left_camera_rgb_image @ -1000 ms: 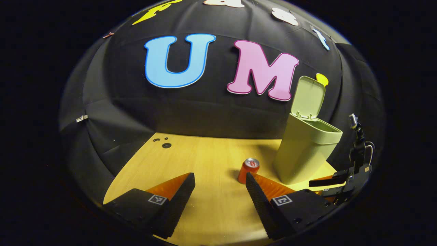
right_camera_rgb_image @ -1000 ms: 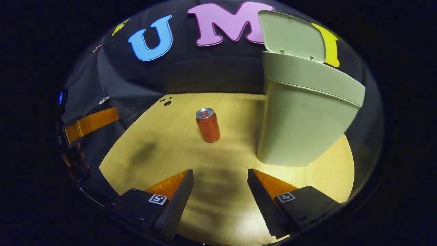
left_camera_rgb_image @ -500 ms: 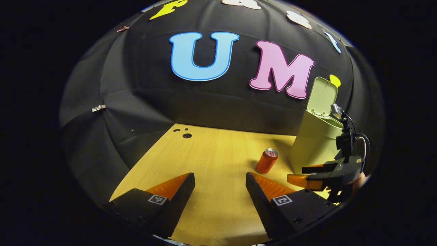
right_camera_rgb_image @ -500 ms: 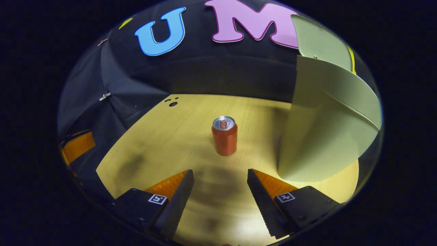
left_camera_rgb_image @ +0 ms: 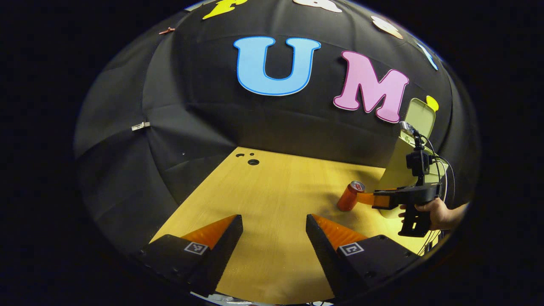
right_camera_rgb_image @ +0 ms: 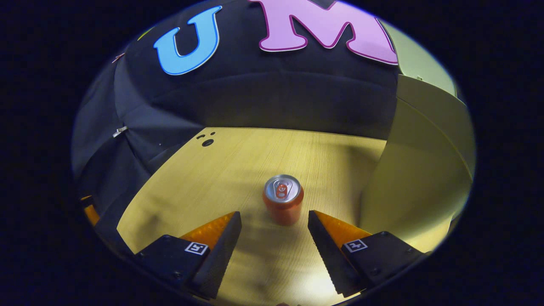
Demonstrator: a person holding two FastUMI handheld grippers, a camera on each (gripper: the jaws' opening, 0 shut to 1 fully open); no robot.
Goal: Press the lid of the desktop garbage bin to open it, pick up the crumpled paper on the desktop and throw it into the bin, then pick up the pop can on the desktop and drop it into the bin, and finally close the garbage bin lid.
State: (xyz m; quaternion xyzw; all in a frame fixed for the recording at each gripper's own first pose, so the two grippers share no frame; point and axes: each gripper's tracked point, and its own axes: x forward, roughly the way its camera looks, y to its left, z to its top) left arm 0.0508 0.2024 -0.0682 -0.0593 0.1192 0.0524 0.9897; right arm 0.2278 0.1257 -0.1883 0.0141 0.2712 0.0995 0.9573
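Observation:
An orange pop can (right_camera_rgb_image: 283, 200) stands upright on the wooden desktop (right_camera_rgb_image: 238, 170), just ahead of my open right gripper (right_camera_rgb_image: 274, 221) and level with its fingertips, untouched. The pale green bin (right_camera_rgb_image: 420, 170) stands right of the can with its lid (right_camera_rgb_image: 418, 57) raised. In the left gripper view the can (left_camera_rgb_image: 349, 196) stands at the right beside the bin (left_camera_rgb_image: 401, 163), whose lid (left_camera_rgb_image: 420, 117) stands up, and a hand (left_camera_rgb_image: 437, 212) holds the right gripper (left_camera_rgb_image: 367, 199) right against the can. My left gripper (left_camera_rgb_image: 274, 225) is open over bare desktop, well left of the can.
The black cloth wall closes off the back and left of the desktop (left_camera_rgb_image: 272, 191). Small round holes (left_camera_rgb_image: 253, 162) mark the far left corner of the wood. Cables (left_camera_rgb_image: 444, 163) hang off the right gripper's mount in front of the bin.
My right gripper has moved forward and down to the can, which now sits at its fingertips. The left gripper view has swung left, so can and bin slid rightward.

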